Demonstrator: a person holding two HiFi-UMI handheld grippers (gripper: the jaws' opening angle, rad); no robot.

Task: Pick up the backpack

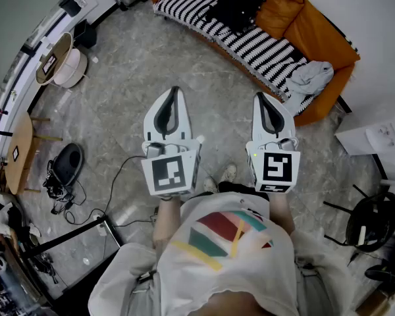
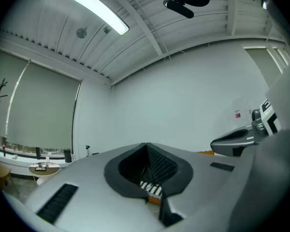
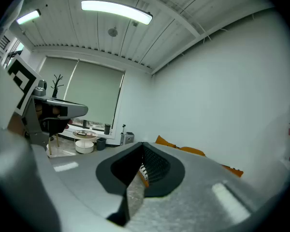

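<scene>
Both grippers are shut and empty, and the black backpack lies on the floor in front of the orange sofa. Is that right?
Not quite. The head view shows the black backpack lying on the orange sofa, on its striped blanket, not on the floor. The rest stands: the left gripper and the right gripper are both shut and empty.

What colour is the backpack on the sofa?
The backpack is black; the head view shows it best.
</scene>
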